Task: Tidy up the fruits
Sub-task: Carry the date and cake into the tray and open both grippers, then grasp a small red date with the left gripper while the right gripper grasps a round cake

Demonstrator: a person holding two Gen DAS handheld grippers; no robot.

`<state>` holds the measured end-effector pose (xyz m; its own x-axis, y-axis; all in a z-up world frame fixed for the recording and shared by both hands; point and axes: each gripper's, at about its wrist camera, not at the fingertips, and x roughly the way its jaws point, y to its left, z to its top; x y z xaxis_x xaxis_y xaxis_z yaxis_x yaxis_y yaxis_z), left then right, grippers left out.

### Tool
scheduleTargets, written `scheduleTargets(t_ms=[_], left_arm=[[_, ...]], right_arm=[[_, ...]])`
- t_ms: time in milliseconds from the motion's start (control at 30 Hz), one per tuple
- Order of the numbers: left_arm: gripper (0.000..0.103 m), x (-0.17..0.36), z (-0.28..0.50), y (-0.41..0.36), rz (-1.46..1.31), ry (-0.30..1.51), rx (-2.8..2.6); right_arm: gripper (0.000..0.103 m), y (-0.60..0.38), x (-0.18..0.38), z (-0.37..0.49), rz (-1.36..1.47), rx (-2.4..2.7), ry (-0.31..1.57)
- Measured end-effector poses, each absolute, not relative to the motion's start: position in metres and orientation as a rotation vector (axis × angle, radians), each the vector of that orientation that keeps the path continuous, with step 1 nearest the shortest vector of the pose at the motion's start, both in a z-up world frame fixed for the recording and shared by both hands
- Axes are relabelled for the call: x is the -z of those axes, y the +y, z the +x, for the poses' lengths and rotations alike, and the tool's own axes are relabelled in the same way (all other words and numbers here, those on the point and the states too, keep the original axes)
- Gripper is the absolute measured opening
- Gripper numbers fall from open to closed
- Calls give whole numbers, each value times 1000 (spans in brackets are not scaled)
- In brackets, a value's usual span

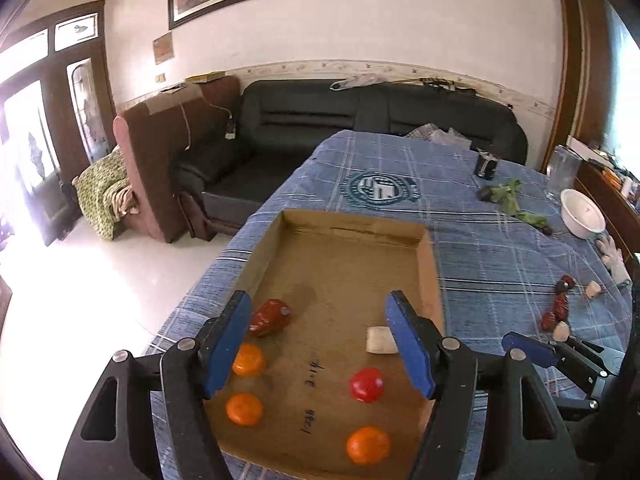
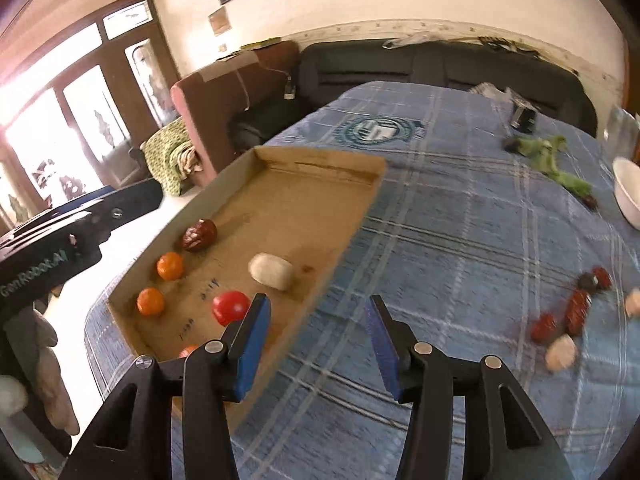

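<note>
Left wrist view: looking down into a shallow cardboard tray [image 1: 352, 236] with low folded walls, sitting on a blue plaid tablecloth [image 1: 500, 256]. Inside the tray: three smooth round oranges [image 1: 368, 445], a glossy red tomato [image 1: 366, 385], a wrinkly dark-red fruit [image 1: 270, 317] and a pale blocky chunk [image 1: 380, 340] near the tray's right wall. Handwritten black marks on the tray floor too. Left gripper [image 1: 328, 344] hanging over the tray's near end, flat blue pads well apart, nothing between them, gripping nothing.

Right wrist view: right gripper [image 2: 316, 350] just off the tray's right wall, over bare cloth, jaws spread partway and empty. Right of the tray, well apart from it, a blurry scatter of dark-red wrinkled fruits [image 2: 578, 310] and pale lumps [image 2: 562, 354]. Beyond those, limp green leaves [image 2: 554, 160] and a white bowl [image 2: 628, 196], with a dark sofa [image 2: 440, 64] past the tray's far end.
</note>
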<state>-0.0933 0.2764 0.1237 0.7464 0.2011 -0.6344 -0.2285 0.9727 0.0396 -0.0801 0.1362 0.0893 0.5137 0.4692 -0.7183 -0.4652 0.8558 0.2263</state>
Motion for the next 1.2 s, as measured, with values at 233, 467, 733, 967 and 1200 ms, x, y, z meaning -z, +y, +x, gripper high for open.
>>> scheduleTargets(t_ms=[233, 467, 733, 967, 1200], left_arm=[[70, -124, -93, 249, -28, 704, -164], [76, -109, -81, 214, -16, 742, -85], [75, -76, -43, 143, 27, 837, 91], [75, -48, -20, 96, 21, 899, 222], [68, -29, -4, 68, 60, 914, 300]], right_arm=[[58, 73, -78, -89, 45, -461, 876], [61, -30, -57, -90, 117, -264, 917], [61, -124, -45, -76, 267, -92, 947], [61, -155, -46, -48, 273, -28, 935], [61, -161, -38, 0, 244, 17, 933]])
